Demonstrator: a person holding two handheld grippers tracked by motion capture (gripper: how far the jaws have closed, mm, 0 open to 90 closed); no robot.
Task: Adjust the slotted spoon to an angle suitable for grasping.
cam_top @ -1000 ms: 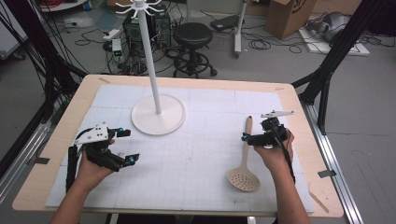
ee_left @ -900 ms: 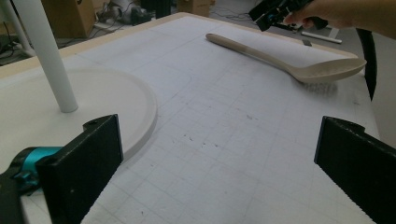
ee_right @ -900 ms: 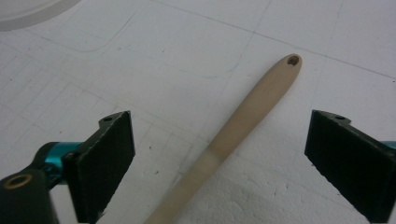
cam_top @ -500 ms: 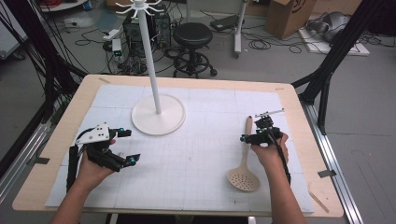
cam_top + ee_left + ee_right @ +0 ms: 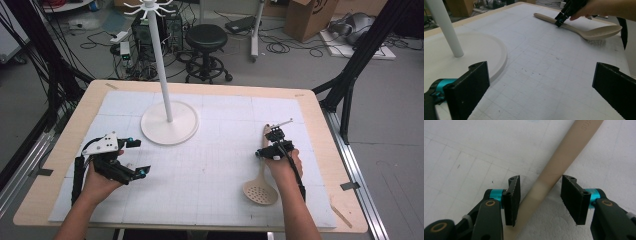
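right gripper (image 5: 539,200) released, jaws straddling slotted spoon (image 5: 261,185) handle; left gripper (image 5: 540,82) released, wide.

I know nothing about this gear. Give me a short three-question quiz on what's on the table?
1. True or false: the right gripper has clamped the slotted spoon's handle.
2. What stands nearest the left gripper: A) the white stand's round base, B) a cup, C) a bowl?
3. Fill in: the slotted spoon lies on the ____ side of the table.

Key: 1 false, the jaws straddle it with gaps; 2 A; 3 right.
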